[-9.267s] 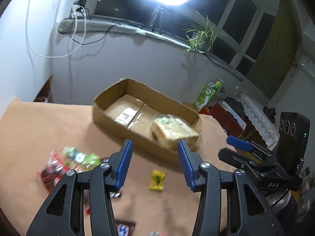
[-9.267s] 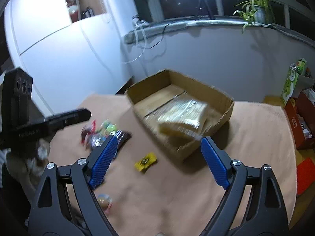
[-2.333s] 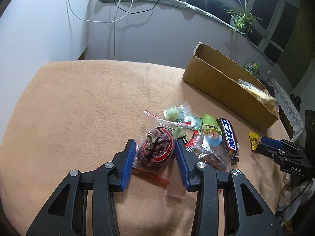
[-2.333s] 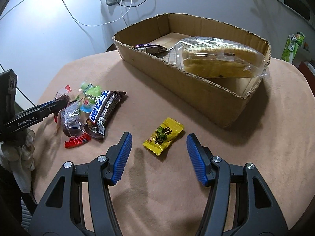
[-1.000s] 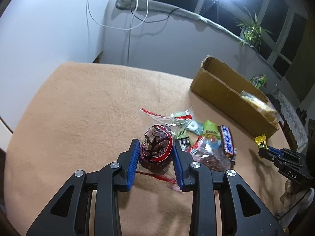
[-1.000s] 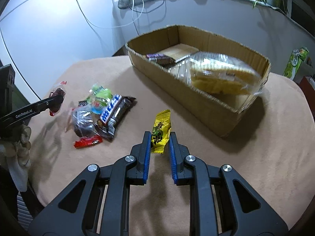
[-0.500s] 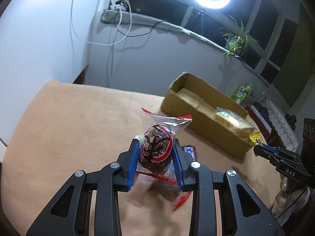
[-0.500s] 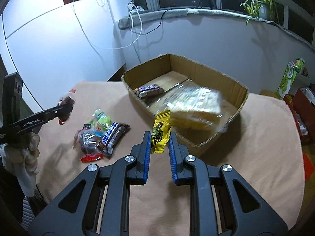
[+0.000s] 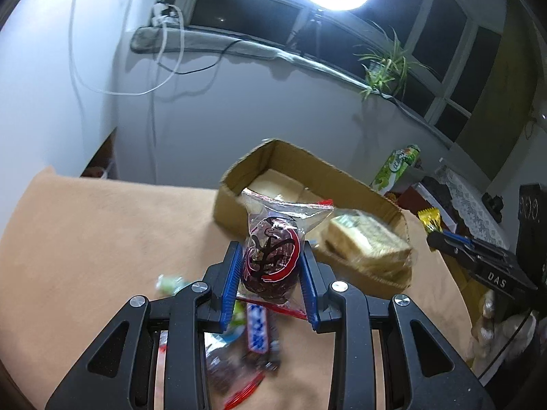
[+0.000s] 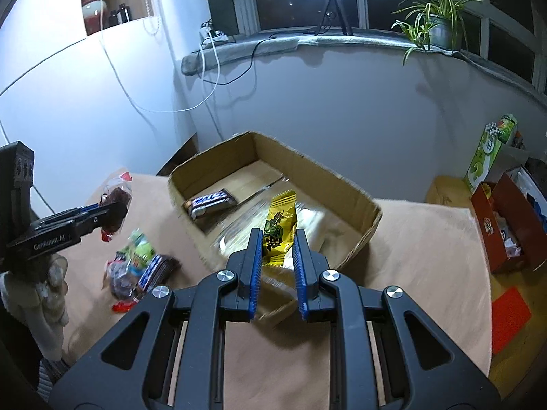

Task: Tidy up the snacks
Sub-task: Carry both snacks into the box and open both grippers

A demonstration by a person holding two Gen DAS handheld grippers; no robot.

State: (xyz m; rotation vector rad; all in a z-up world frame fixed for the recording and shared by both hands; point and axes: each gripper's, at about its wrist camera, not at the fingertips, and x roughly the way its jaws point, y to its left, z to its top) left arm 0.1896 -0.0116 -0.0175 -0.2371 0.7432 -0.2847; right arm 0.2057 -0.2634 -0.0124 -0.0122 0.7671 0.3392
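My left gripper point(image 9: 270, 256) is shut on a clear packet with a dark red snack point(image 9: 271, 259), held above the table just short of the cardboard box point(image 9: 236, 184). My right gripper point(image 10: 277, 242) is shut on a yellow candy packet point(image 10: 280, 225), raised in front of the box's near wall point(image 10: 191, 235). In the box point(image 10: 321, 174) lie a chocolate bar point(image 10: 210, 202) and a bagged sandwich point(image 9: 367, 244). The left gripper with its red packet point(image 10: 114, 201) shows at the left of the right wrist view. The yellow packet point(image 9: 431, 218) shows at the right of the left wrist view.
A small heap of snacks point(image 10: 142, 270) lies on the tan table cover point(image 9: 102, 232) left of the box, among them a blue chocolate bar point(image 9: 258, 329). A green carton point(image 10: 490, 157) and a red box point(image 10: 506, 225) stand beyond the table's right edge. A white wall lies behind.
Both grippers have risen from the table with their packets and come closer to the box. The snack heap now lies below and behind the left gripper's fingers.
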